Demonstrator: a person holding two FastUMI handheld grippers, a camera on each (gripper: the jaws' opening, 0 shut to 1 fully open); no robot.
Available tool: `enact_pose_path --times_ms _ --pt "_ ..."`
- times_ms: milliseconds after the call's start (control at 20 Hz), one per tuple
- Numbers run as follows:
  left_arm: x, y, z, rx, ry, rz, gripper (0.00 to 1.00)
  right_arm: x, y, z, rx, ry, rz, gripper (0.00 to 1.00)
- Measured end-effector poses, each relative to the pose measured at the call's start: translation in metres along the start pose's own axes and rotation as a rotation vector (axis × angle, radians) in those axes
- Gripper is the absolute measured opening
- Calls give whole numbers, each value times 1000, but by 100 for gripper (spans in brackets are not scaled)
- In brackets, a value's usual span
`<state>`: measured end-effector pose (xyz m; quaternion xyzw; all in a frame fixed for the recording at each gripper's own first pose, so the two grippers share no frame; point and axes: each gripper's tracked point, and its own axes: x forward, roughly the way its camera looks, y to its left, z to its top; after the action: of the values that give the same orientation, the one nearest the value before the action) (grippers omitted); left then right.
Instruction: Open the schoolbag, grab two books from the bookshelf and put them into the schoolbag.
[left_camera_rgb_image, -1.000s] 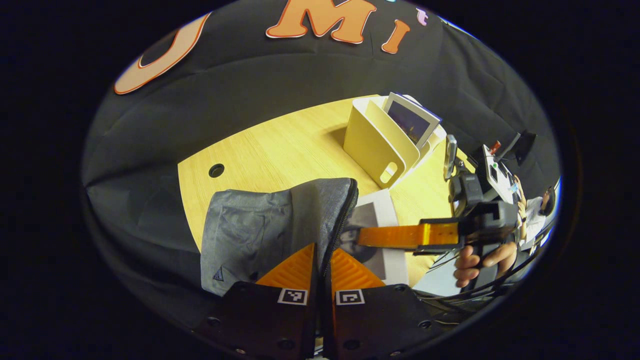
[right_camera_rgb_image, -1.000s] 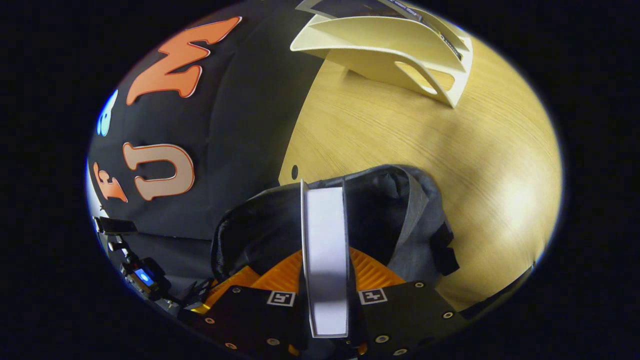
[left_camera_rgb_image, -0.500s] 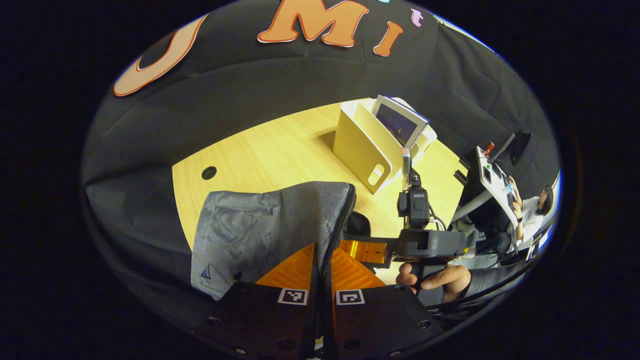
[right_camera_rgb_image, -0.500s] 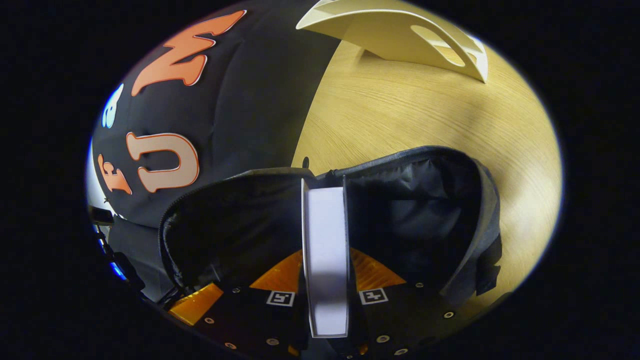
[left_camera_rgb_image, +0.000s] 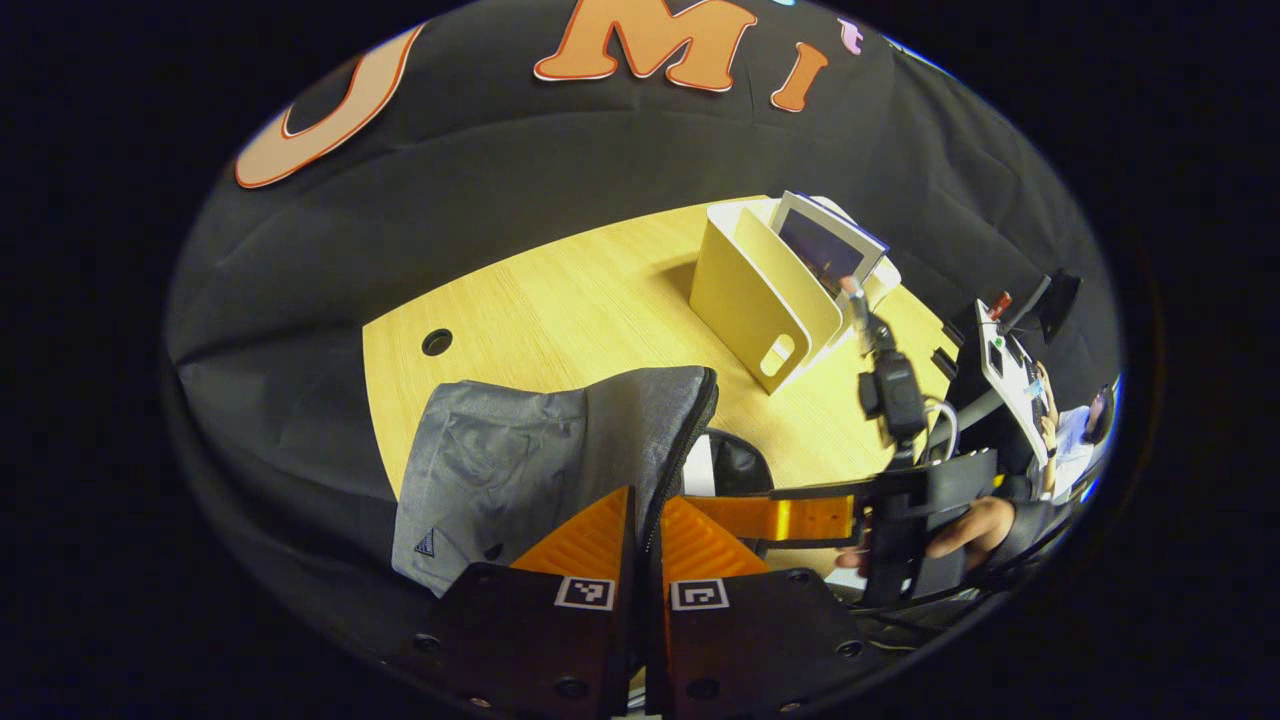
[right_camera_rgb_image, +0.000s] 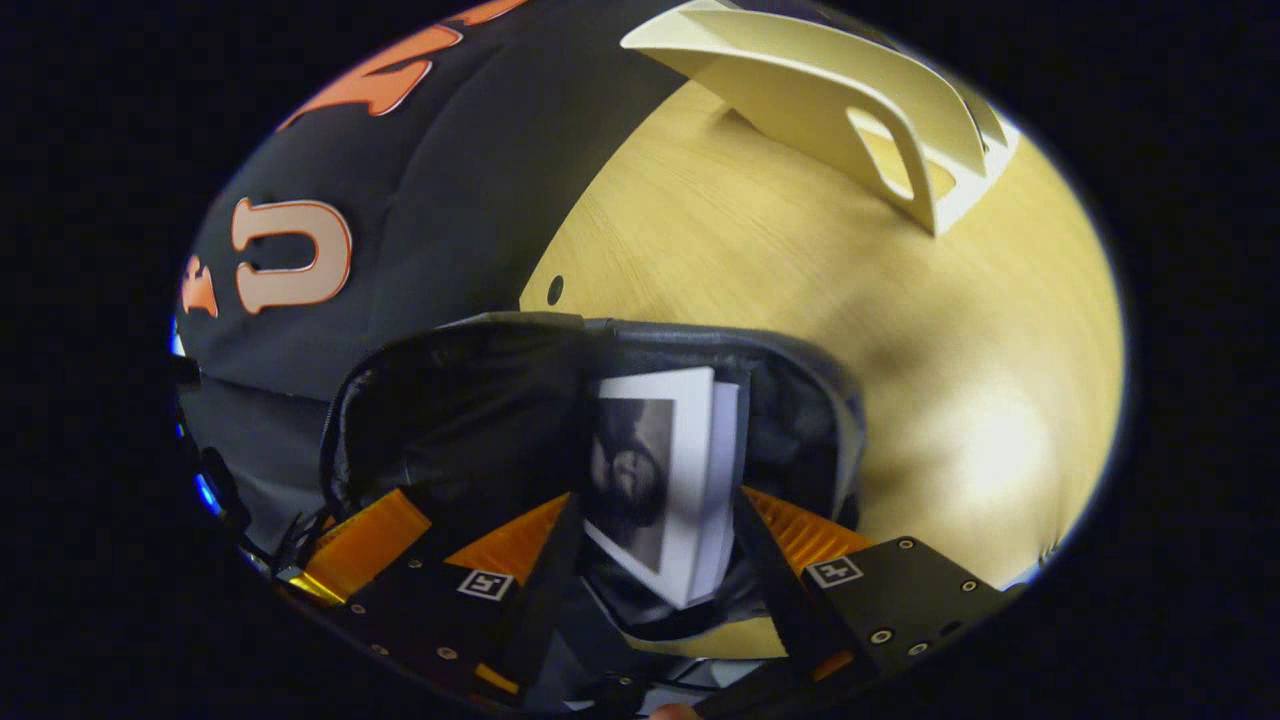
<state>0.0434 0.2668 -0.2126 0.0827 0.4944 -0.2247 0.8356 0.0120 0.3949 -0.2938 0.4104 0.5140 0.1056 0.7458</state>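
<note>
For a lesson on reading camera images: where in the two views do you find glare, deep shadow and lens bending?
Right gripper view: a pale glare patch on the table; the inside of the schoolbag is nearly black around the book. Left gripper view: the table's edge curves with the fisheye, and the bookshelf casts a soft shadow beside it.

A light wooden table (left_camera_rgb_image: 590, 300) carried everything, its grain running clean across the top, one round cable hole (left_camera_rgb_image: 436, 342) near the far edge by the booth's black cloth. On it stood the cream bookshelf (left_camera_rgb_image: 757, 290), a divided upright holder with a cut-out handle, a book (left_camera_rgb_image: 826, 245) leaning in its slots. Nearer the cameras, the grey schoolbag (left_camera_rgb_image: 545, 450) sat on the wood, well apart from the bookshelf, mouth gaping.
</note>
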Motion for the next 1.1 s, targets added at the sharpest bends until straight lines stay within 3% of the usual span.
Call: enact_pose_path --times_ms 450,750,1100 --pt "10 -3 -2 -30 32 58 6 -120 -69 86 -308 -10 -233 94" --pt "15 -10 -9 -39 51 101 6 -217 -88 192 -510 -100 -390 95" --pt "20 -14 -15 -93 68 135 6 -250 -69 269 -632 -58 -443 95"
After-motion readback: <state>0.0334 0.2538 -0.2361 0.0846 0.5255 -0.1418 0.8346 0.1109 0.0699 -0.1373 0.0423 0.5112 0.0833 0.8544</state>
